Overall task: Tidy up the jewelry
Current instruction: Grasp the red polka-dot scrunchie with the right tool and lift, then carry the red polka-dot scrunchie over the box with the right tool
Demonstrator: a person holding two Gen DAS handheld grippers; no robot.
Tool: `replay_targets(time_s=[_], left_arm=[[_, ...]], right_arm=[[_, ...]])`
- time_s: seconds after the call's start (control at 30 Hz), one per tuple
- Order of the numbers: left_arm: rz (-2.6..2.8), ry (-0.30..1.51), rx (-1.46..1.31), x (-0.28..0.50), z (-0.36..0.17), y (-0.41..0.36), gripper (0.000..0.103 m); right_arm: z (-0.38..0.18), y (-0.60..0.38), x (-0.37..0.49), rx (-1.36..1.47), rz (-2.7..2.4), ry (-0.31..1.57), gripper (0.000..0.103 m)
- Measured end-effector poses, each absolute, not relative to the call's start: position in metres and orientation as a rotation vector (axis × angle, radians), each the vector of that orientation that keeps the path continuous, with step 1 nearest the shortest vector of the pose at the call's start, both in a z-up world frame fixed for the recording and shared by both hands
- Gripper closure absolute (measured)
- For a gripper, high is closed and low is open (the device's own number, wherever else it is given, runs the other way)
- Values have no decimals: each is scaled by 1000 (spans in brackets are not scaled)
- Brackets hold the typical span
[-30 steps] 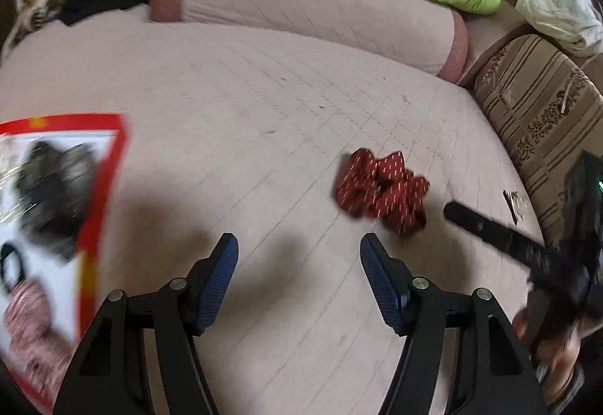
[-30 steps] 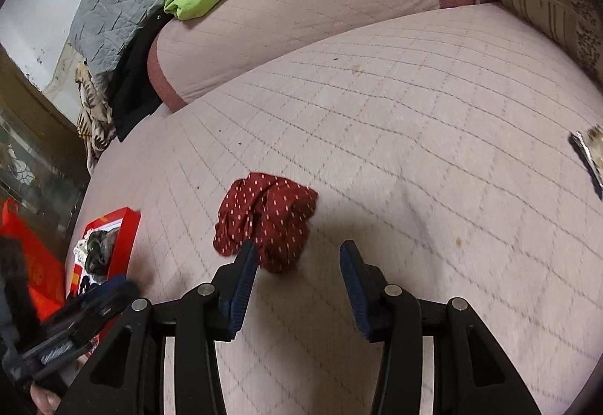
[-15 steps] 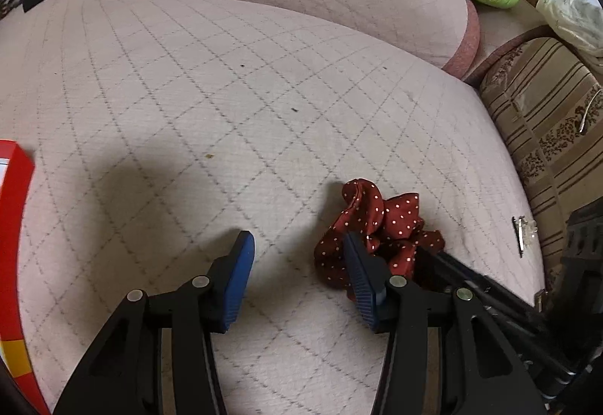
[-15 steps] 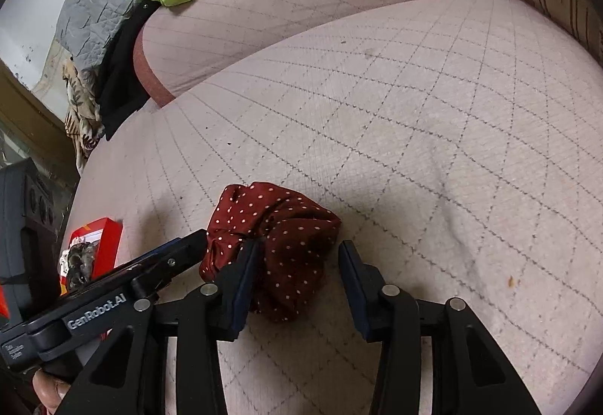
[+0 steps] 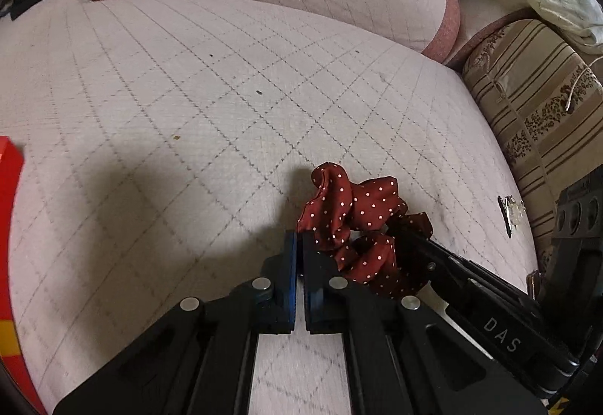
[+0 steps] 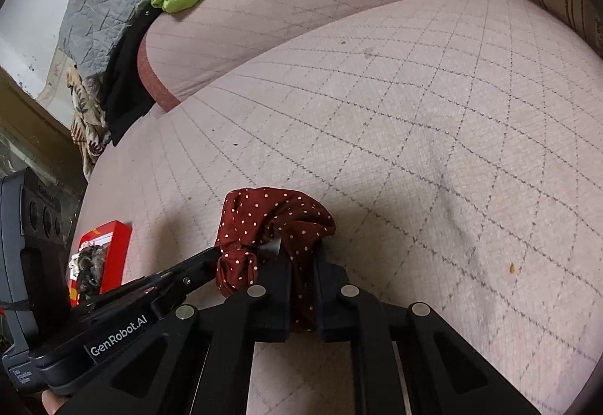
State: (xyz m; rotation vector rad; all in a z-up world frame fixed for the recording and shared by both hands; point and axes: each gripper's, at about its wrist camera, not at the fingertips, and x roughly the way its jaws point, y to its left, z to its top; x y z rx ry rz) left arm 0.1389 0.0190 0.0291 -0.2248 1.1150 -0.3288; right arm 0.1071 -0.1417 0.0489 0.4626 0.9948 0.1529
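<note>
While the red dotted scrunchie lies on the quilted cushion, the right gripper pinches its fabric; the left gripper, fingers together, seemingly nips its edge.

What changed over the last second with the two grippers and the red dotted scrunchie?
Both grippers closed in on the red dotted scrunchie and their jaws have just been closing. The right gripper now pinches a fold of it. The left gripper shut at its left edge; whether it caught fabric is unclear. The scrunchie has stayed on the quilted cushion, bunched up more; the red box has not moved.
</note>
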Motion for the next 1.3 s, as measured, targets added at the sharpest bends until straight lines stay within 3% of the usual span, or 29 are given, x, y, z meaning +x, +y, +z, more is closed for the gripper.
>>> replay_targets(time_s=[1.3], left_arm=[[-159, 871, -67, -54, 120, 73, 101]], right_arm=[[140, -39, -41, 151, 246, 850, 93]])
